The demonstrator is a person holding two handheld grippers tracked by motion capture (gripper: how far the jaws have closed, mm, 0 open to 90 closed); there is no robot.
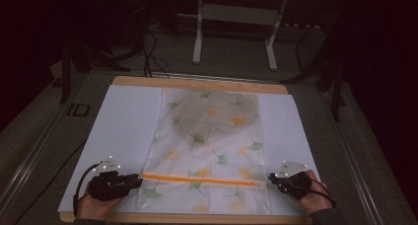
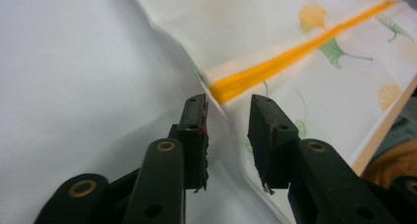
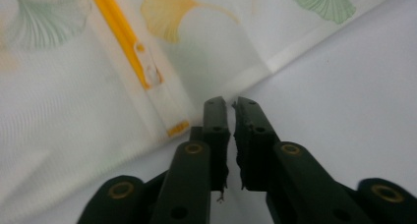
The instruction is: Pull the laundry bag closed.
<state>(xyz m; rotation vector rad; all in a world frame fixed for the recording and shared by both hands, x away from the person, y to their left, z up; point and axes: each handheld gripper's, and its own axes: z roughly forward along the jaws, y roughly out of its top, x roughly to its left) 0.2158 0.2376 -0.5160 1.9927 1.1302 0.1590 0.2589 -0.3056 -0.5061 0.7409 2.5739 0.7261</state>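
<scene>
Item: mesh zip bag (image 1: 209, 146), flat on white sheet (image 1: 123, 121), long axis running away from person; zip (image 1: 199, 179) crosswise at near end. Left gripper (image 2: 228, 118) spread astride left edge; right gripper (image 3: 231, 111) slightly parted, empty, just off right edge, zip pull (image 3: 150, 71) nearest it

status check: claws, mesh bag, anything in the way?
Left claw open at the mesh bag edge, by the orange zipper. Right claw barely parted, beside the opposite edge, holding nothing. Nothing in the way.
</scene>
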